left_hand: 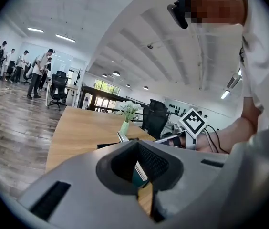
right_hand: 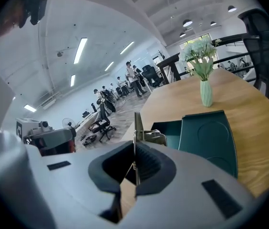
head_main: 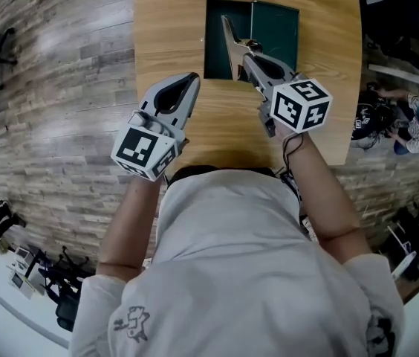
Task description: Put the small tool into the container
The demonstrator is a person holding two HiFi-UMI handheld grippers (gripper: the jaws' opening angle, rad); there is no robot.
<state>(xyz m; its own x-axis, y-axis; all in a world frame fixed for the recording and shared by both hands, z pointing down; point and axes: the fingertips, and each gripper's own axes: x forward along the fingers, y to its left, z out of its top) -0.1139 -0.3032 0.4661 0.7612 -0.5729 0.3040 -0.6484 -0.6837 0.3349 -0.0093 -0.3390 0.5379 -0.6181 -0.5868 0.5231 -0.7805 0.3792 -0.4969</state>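
Over the open green container (head_main: 273,32) on the wooden surface (head_main: 217,121), the right tool (head_main: 248,55) clamps the small metal implement (head_main: 232,39), apparently positioned for lowering in. Only the right gripper view shows its blade edge-on between the closed jaws. The left tool (head_main: 193,78), closed and empty, hovers alongside, probably to stay clear.

Our left tongs (head_main: 193,79), centre-left, are closed and empty; our right tongs (head_main: 245,56), centre-right, clamp the small tool (head_main: 229,39). Both bare forearms reach up the frame.
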